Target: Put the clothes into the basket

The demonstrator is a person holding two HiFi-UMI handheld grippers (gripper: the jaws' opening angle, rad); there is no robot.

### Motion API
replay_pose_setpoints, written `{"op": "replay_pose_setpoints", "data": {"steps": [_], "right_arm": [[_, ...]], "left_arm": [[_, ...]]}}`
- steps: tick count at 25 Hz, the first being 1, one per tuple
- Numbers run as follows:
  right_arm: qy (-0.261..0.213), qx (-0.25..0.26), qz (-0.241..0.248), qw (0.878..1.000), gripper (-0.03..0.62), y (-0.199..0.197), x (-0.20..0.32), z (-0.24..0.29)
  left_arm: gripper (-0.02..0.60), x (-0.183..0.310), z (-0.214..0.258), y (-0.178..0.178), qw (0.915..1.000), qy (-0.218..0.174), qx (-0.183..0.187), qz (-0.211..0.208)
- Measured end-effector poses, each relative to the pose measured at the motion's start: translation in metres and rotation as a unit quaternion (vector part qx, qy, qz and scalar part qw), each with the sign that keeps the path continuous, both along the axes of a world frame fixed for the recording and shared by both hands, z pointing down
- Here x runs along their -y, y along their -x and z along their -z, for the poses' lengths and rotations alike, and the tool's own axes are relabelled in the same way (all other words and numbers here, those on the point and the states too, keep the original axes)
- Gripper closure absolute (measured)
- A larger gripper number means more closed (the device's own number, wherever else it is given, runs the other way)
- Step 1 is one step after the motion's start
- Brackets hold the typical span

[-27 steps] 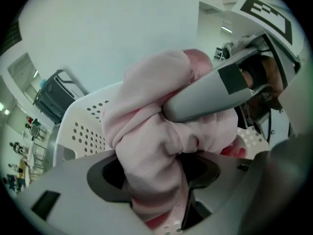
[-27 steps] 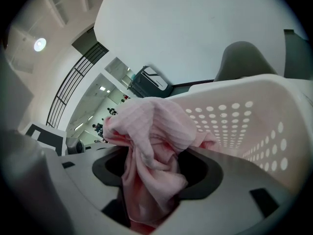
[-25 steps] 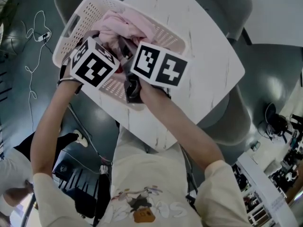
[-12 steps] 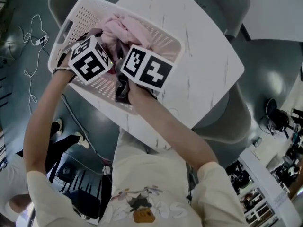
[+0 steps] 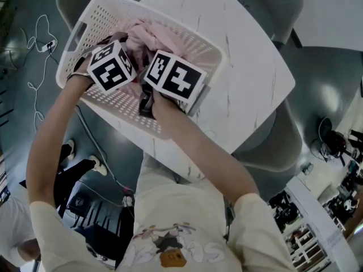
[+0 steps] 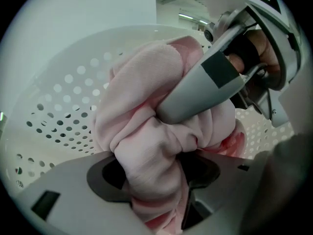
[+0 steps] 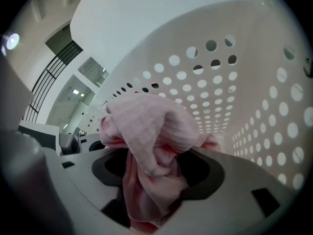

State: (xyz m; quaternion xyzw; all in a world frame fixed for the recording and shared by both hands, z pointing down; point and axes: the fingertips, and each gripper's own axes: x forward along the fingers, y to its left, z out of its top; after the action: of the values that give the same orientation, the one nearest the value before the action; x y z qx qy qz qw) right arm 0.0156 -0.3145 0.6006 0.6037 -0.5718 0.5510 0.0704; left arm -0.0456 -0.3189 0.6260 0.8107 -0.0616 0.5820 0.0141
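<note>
A pink garment [image 5: 148, 34] is bunched inside the white perforated basket [image 5: 95, 17], which stands at the table's left corner. Both grippers are down inside the basket, side by side, and in the head view their marker cubes hide the jaws. My left gripper [image 6: 151, 180] is shut on a thick twisted fold of the pink garment [image 6: 142, 131]. My right gripper [image 7: 151, 180] is shut on another hanging fold of the same cloth [image 7: 146, 126]. The right gripper's grey body [image 6: 210, 84] presses into the bundle just ahead of the left jaws.
The basket's holed wall [image 7: 244, 82] rises close on the right of my right gripper and curves behind the left one [image 6: 58, 97]. The white marble table [image 5: 244, 55] extends to the right of the basket. Grey chairs [image 5: 283, 146] stand round the table, and cables [image 5: 42, 33] lie on the floor at left.
Both grippers have sunk lower into the basket with the pink garment still in them. The left gripper's cube has rolled somewhat.
</note>
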Motion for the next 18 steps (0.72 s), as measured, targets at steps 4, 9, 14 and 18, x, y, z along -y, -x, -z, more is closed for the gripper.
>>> {"op": "replay_pose_setpoints", "data": {"steps": [4, 9, 14, 18], "right_arm": [[0.017, -0.017, 0.004, 1.0, 0.316, -0.002, 0.002, -0.015], [0.031, -0.021, 0.0, 0.999, 0.313, -0.004, 0.002, -0.029], [0.046, -0.033, 0.001, 0.998, 0.31, -0.005, 0.001, -0.044], [0.052, -0.036, -0.004, 0.998, 0.309, -0.004, 0.006, -0.05]], "left_arm": [[0.282, 0.0, -0.017, 0.0, 0.9999, 0.015, -0.002, -0.001], [0.282, -0.001, -0.029, -0.001, 0.9994, 0.032, -0.002, -0.009], [0.281, -0.005, -0.043, -0.008, 0.9979, 0.06, -0.019, -0.012], [0.279, -0.001, -0.048, -0.012, 0.9957, 0.084, -0.039, -0.008]]}}
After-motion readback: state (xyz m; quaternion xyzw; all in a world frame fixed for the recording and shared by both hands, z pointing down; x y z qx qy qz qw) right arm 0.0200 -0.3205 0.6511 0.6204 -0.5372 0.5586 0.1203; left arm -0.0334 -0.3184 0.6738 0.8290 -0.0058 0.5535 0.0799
